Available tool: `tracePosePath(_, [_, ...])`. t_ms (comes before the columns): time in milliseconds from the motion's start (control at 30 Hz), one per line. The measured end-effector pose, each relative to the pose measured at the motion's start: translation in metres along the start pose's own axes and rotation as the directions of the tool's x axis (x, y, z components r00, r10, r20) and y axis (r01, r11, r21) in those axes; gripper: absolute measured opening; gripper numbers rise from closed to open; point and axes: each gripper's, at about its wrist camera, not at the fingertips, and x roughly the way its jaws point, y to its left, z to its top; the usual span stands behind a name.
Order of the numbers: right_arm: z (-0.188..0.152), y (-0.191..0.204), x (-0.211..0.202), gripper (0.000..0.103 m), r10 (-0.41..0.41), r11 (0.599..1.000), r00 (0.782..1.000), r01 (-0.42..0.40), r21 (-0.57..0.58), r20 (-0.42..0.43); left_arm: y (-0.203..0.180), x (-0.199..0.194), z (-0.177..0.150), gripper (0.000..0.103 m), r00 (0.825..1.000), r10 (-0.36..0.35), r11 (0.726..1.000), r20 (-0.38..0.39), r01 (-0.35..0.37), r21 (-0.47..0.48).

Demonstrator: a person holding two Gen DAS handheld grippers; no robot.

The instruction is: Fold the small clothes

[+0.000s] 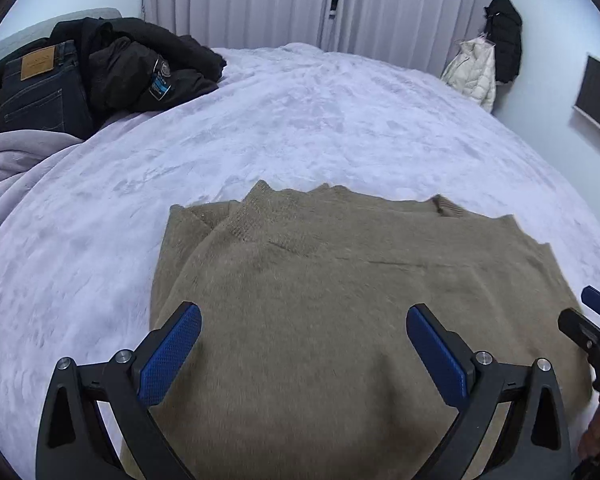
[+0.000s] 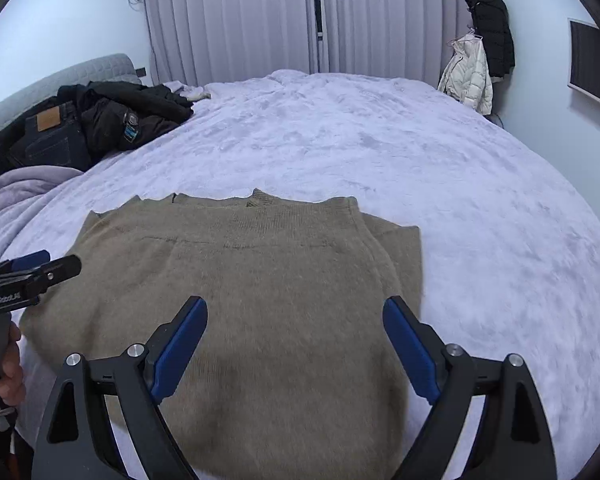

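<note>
2 grippers: left gripper (image 1: 304, 346) and right gripper (image 2: 296, 342), jaws apart, holding nothing
Sweater (image 2: 260, 300): tan, folded, flat on bed (image 2: 420, 160)

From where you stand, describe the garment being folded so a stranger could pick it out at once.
Start at the wide bed with the pale lilac fleece cover that fills the room. On its near edge, right under both open grippers, lies the tan knit sweater, already folded into a rough rectangle. It is the only light brown piece; the other clothes, dark jeans and black jackets, sit heaped at the far left by the headboard.
</note>
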Motion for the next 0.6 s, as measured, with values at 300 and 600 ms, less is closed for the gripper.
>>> tracePosePath(300, [0.012,-0.021,0.080,0.093,-0.130,0.985,0.982,0.144,0.098,-0.137,0.012,0.041,-0.014,0.103,0.997,0.053,0.997,-0.056,-0.055,-0.045])
tracePosePath(600, [0.020,0.018,0.047,0.097,-0.209,0.976,0.976,0.212,0.057,-0.056,0.014,0.043,-0.019,0.103,0.999,0.047,0.997,-0.016,-0.048,-0.065])
